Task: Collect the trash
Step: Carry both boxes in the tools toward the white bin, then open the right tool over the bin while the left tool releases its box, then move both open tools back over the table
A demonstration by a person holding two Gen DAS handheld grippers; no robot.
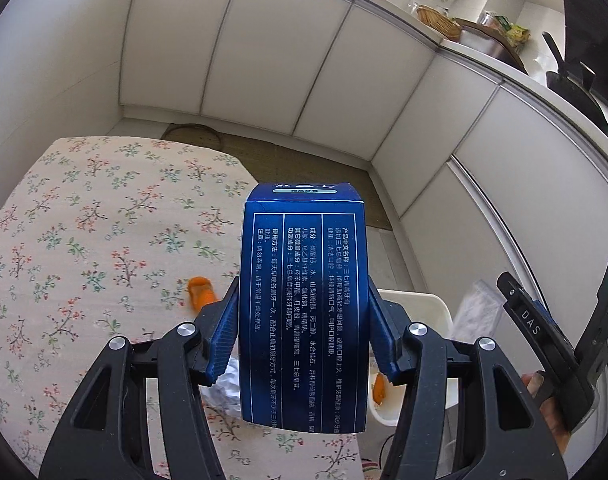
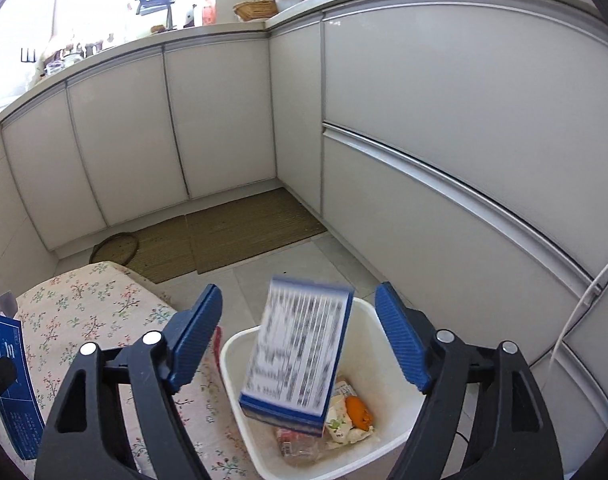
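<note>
Left gripper (image 1: 304,332): angled downward, fingers clamped on a blue box (image 1: 304,304).
Right gripper (image 2: 300,344): fingers apart; a blurred second box (image 2: 296,356) loose above white bin (image 2: 232,364).
Surface (image 1: 84,220): floral cloth; bin beside its edge.
Room: white cabinets.

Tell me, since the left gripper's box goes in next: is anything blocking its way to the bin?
Nothing visible blocks it. The left gripper holds the blue box, and the white bin is open-topped; only the right gripper hangs above it, jaws open.
</note>
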